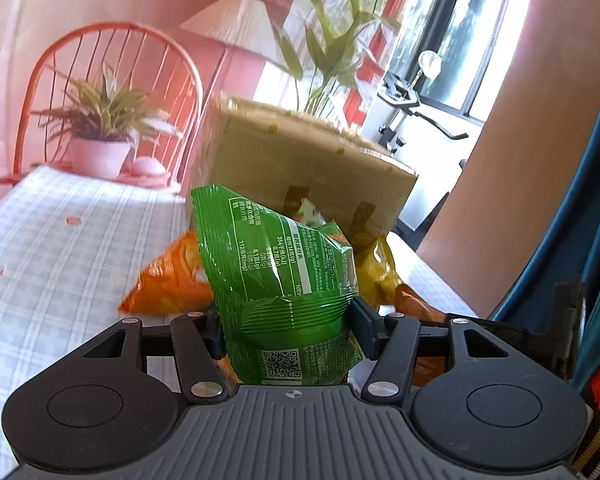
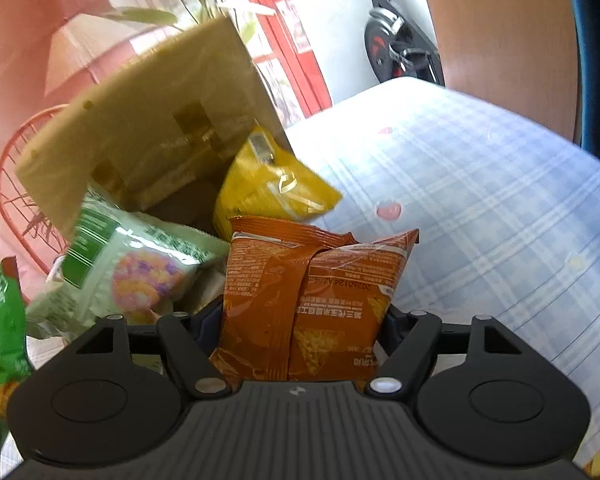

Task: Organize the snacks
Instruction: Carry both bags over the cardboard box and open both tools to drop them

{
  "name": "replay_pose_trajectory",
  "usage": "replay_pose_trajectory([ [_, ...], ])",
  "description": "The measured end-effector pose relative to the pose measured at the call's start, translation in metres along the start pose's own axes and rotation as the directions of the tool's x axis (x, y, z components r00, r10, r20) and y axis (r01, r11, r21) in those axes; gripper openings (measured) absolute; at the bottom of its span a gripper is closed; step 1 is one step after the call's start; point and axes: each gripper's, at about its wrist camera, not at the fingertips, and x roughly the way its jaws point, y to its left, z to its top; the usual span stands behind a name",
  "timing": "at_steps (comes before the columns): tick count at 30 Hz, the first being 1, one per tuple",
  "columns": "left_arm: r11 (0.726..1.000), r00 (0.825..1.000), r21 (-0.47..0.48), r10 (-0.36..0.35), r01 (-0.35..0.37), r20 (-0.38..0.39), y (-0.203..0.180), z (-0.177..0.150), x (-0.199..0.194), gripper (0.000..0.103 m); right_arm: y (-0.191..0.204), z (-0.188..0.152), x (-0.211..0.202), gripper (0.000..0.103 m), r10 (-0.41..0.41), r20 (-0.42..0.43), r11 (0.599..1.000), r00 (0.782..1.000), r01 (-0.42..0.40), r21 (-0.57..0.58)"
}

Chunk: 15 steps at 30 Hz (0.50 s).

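Left hand-held gripper (image 1: 286, 326) clamps one green bag (image 1: 284, 280); right hand-held gripper (image 2: 300, 320) clamps one orange bag (image 2: 312, 300). Both sit just before one cardboard box (image 2: 148, 128) on the checked counter (image 2: 480, 200). One yellow bag (image 2: 272, 184) touches the box; one pale-green bag (image 2: 140, 272) lies just below it.

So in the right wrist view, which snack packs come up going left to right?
Green pack at the left edge, pale green pack, then the orange pack held in the right tool.
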Motion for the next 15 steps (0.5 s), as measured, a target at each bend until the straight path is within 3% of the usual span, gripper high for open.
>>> replay_pose_trajectory([
  [7,0.999,0.997,0.044,0.012,-0.015,0.071,-0.005,0.043,-0.006,0.061,0.014,0.034,-0.028,0.075,0.065,0.093,0.996,0.994,-0.058,-0.072],
  [15,0.997,0.99,0.057,0.035,-0.043,0.135,-0.012,0.101,-0.007,0.061,0.052,0.091,-0.046,0.075,0.159,0.179,0.967,0.971,-0.116,-0.228],
])
